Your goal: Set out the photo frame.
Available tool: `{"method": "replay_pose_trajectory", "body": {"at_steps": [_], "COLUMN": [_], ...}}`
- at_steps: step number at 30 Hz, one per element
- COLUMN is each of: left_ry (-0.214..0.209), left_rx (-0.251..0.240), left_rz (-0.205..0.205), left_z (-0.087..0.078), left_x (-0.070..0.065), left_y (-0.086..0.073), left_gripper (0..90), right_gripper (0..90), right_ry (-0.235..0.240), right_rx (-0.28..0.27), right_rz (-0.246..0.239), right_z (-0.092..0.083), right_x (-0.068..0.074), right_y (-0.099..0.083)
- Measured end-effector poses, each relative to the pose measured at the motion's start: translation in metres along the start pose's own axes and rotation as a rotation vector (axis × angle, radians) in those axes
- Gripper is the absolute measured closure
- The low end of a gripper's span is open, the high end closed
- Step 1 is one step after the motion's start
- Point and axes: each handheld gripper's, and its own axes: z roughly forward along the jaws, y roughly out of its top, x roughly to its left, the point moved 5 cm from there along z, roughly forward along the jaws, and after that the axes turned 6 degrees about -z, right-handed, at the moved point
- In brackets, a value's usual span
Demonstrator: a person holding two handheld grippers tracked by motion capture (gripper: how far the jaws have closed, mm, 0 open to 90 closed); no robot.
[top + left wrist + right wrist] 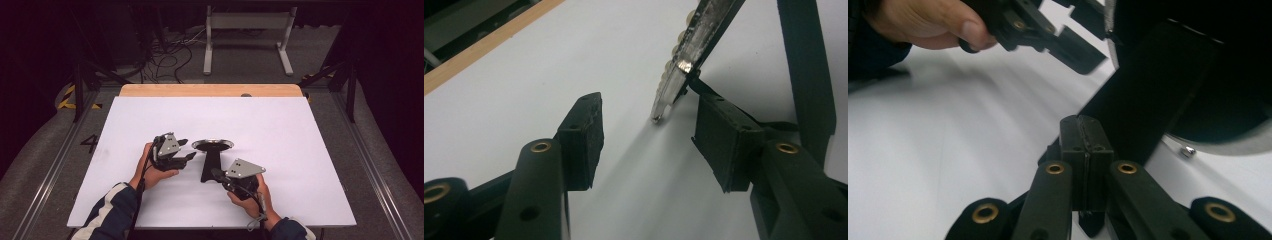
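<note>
High view (A): left gripper (186, 149) sits just beside the pan (212, 145), rim straight off its fingertips. Right gripper (215, 173) is at the wide end of the handle (210, 167).

B: Jaw state?

A: Left is about half spread, nothing between the pads. In the left gripper view the metal rim (674, 75) stands edge-on just past the tip of one jaw, close to it, but I can't tell if it touches. Right is fully closed, pads face to face. In the right gripper view the handle rises directly ahead of the tips. I see nothing clamped in it.

B: So which step?

A: Looks like the approach to a grasp. Both claws are next to the pan and neither has it. The pan is on the white table (280, 130), between the two claws.

B: Next move?

A: My guess is that the left closes in on the rim. It needs to slide sideways so the rim runs between the pads, then squeeze. The rim is thin and hard, so go square-on or it will skate out. The right can't take the handle closed like this, so it either opens wide first or just braces against it.
</note>
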Motion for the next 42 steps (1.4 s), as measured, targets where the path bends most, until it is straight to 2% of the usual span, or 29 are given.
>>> {"method": "replay_pose_trajectory", "body": {"at_steps": [3, 8, 12, 21, 27, 32, 35, 42], "left_ry": [-0.005, -0.049, -0.058, -0.049, -0.039, -0.033, -0.027, -0.007], "left_rx": [-0.001, -0.017, -0.002, 0.027, 0.037, 0.043, 0.04, 0.052], "left_rz": [-0.011, 0.04, 0.053, 0.084, 0.09, 0.093, 0.092, 0.1], "left_z": [0.007, 0.013, 0.019, 0.022, 0.02, 0.019, 0.019, 0.018], "left_x": [0.001, -0.004, -0.007, -0.009, -0.009, -0.01, -0.011, -0.014], "left_y": [0.003, 0.007, 0.006, 0.005, 0.004, 0.003, 0.002, 0.002], "left_gripper": [46.3, 57.3, 64.2, 70.0, 71.2, 72.2, 73.2, 75.8], "right_gripper": [90.0, 90.0, 90.0, 90.0, 90.0, 90.0, 90.0, 90.0], "right_ry": [-0.008, -0.024, -0.043, -0.047, -0.074, -0.067, -0.048, -0.055], "right_rx": [0.006, -0.003, 0.006, 0.086, 0.122, 0.132, 0.139, 0.155], "right_rz": [-0.007, 0.023, -0.008, -0.062, -0.061, -0.057, -0.027, -0.018], "right_z": [0.011, 0.028, 0.038, 0.059, 0.061, 0.06, 0.059, 0.057], "right_x": [0.006, 0.017, 0.023, 0.037, 0.034, 0.034, 0.032, 0.028], "right_y": [0.004, 0.006, 0.007, 0.0, -0.006, -0.008, -0.01, -0.013]}}
